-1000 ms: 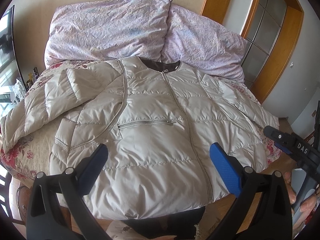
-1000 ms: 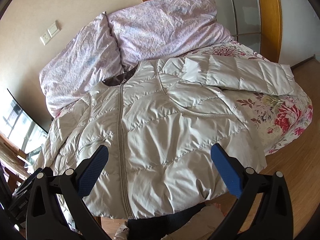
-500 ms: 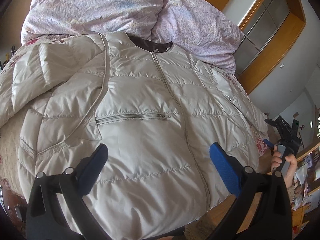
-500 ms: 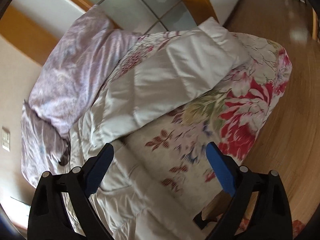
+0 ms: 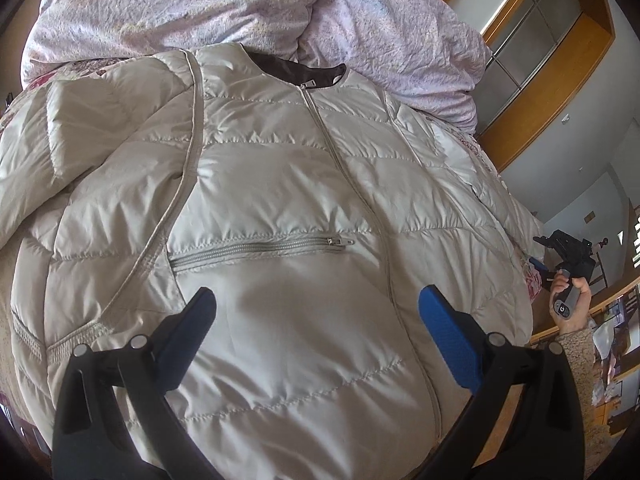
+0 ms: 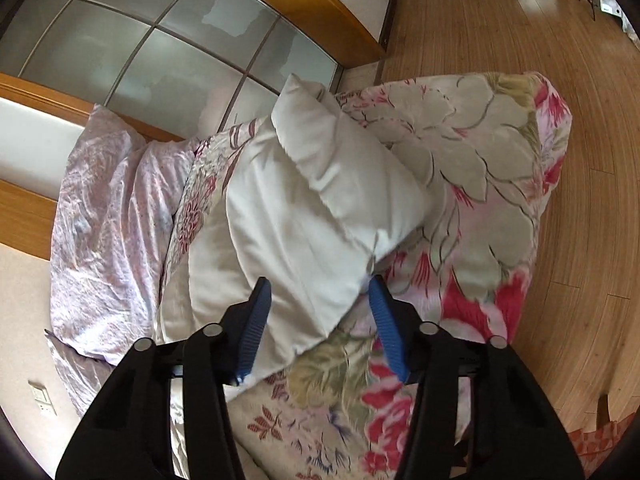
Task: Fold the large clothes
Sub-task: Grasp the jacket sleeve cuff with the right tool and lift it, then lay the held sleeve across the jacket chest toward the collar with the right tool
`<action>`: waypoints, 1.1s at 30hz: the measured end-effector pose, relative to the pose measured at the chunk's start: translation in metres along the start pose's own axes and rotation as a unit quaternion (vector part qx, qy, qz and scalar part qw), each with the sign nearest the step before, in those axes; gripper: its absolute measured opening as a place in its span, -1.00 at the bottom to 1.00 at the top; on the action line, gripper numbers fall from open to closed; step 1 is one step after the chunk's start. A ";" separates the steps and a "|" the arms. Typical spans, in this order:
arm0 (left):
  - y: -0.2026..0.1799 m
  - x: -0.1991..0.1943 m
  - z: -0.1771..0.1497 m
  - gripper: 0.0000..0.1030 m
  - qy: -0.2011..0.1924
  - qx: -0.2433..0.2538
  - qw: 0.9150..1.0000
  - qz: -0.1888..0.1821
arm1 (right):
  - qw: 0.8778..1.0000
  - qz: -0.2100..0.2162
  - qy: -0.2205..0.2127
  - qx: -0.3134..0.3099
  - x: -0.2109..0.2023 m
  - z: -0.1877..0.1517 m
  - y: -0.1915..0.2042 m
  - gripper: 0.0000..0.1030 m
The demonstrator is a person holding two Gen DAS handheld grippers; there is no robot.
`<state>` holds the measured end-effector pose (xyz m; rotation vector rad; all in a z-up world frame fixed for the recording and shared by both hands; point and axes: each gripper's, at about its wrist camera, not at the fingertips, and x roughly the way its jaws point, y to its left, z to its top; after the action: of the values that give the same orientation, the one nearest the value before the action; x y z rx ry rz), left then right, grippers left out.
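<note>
A beige quilted jacket [image 5: 280, 200] lies zipped and front up on the bed, collar toward the pillows. Its sleeve on the picture's left [image 5: 80, 128] is bent across the shoulder. My left gripper [image 5: 316, 294] hovers open over the lower front, below the pocket zip, with nothing between its pads. The other sleeve [image 6: 312, 208] lies out on the floral bedspread. My right gripper [image 6: 318, 282] straddles that sleeve near its lower part and its jaws are closing, with the sleeve between the blue pads. In the left wrist view the right gripper [image 5: 560, 248] shows at the bed's right edge, in a hand.
Two lilac pillows [image 5: 180, 0] lie at the head of the bed. The floral bedspread [image 6: 480, 160] drops off at its corner to a wooden floor [image 6: 520, 20]. A wood-framed frosted glass door [image 6: 140, 40] stands behind the bed.
The right gripper swung from the jacket's hem to the bed's right side, rolled, dropped onto the outstretched sleeve and narrowed its jaws. The left gripper came lower and closer over the jacket front.
</note>
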<state>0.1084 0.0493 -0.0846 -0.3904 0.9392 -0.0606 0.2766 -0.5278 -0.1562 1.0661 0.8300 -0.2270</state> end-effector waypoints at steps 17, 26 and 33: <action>0.035 -0.028 0.005 0.95 -0.095 -0.055 0.994 0.030 | 0.963 0.005 -0.118 -0.241 -0.050 -0.042 0.151 -0.84; 0.068 -0.060 -0.005 0.95 -0.147 -0.087 0.983 0.064 | 0.895 0.162 -0.046 -0.413 -0.065 -0.171 0.277 -0.85; 0.093 -0.079 -0.018 0.95 -0.163 -0.119 0.977 0.069 | 0.841 0.215 0.052 -0.494 -0.043 -0.270 0.320 -0.85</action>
<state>0.0368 0.1472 -0.0655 -0.5374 0.6468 0.2385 0.2876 -0.1512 0.0323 0.2472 0.6387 0.6079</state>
